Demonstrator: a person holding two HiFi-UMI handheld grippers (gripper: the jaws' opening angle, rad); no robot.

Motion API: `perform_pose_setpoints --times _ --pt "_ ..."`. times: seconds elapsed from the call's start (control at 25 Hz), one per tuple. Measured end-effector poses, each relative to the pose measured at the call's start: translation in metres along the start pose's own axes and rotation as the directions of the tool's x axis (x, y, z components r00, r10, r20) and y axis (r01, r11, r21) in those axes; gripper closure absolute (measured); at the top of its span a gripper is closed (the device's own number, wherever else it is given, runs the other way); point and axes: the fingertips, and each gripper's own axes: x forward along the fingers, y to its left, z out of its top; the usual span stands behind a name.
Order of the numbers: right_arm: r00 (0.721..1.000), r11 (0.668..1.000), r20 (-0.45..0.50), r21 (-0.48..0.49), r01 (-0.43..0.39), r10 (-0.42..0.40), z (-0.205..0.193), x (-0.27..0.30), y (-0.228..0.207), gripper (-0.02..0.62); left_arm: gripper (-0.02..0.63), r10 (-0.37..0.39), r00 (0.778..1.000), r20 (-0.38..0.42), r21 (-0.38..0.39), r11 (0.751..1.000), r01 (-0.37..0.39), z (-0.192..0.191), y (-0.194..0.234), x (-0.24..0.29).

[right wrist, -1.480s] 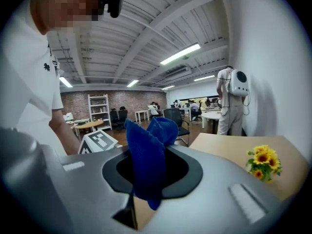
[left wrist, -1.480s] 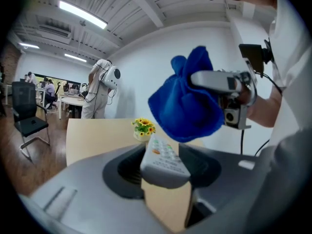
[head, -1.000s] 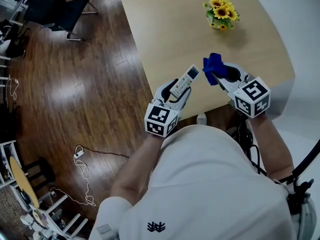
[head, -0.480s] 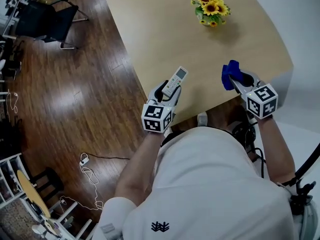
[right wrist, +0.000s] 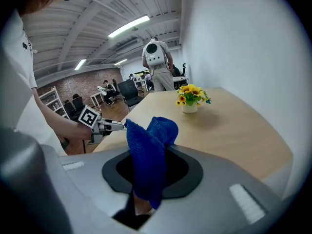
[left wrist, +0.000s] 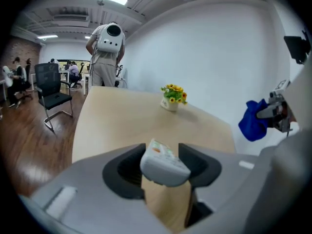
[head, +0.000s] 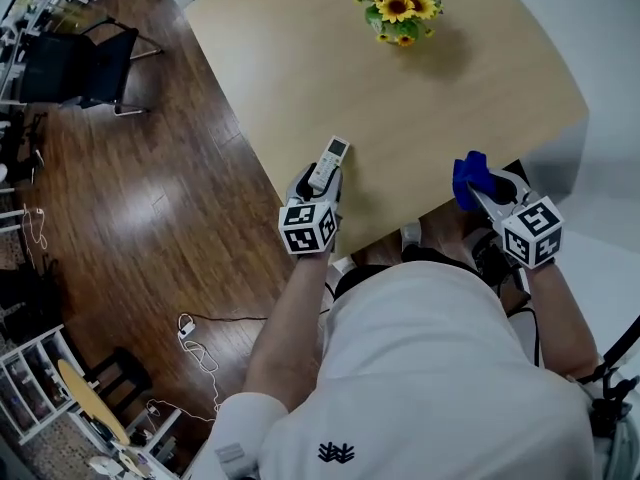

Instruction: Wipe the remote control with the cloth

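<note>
**Both tongs loaded, holding near the table's front edge**

The left gripper (head: 321, 176) (left wrist: 164, 165) is clamping the near end of a slim white remote control (head: 328, 161) (left wrist: 163, 162). Both dark pads are pressing on its sides. The remote is pointing out over the left front edge of the pale wooden table (head: 460, 88) (left wrist: 122, 116). I cannot tell whether its far end is touching the top.

The right gripper (head: 478, 186) (right wrist: 150, 172) is pinching a blue terry cloth (head: 468, 176) (right wrist: 146, 150). The jaws are closing together on the fabric, and a folded lobe is standing up above them. This gripper is hanging at the table's near right corner, just over the front edge.

The two grippers are sitting well apart, with bare tabletop lying between and beyond them. The only other thing on the table is a small pot of yellow sunflowers (head: 395, 6) (left wrist: 171, 97) (right wrist: 191, 99), which is standing near the far edge, well clear of both tools.

A dark wooden floor (head: 140, 198) is running along the table's left edge, with a black chair (head: 75, 63) standing well off. A white wall (head: 605, 58) is closing in the table's right side.
</note>
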Motion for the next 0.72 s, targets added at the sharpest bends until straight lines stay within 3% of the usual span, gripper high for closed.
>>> perform_pose_setpoints --times 0.36,0.52,0.72 --pt "0.999 0.997 0.003 0.074 -0.033 0.033 -0.023 -0.007 -0.017 0.518 0.379 0.069 0.987 -0.147 0.02 0.998 -0.067 -0.028 -0.001 0.015" --pt "0.998 0.993 0.013 0.103 -0.059 0.057 -0.029 -0.007 -0.025 0.518 0.377 0.12 0.965 -0.234 0.076 0.992 -0.105 -0.042 0.001 0.022" --pt "0.995 0.986 0.038 0.135 -0.093 0.089 -0.031 -0.008 -0.033 0.518 0.377 0.19 0.922 -0.336 0.163 0.976 -0.142 -0.053 0.005 0.023"
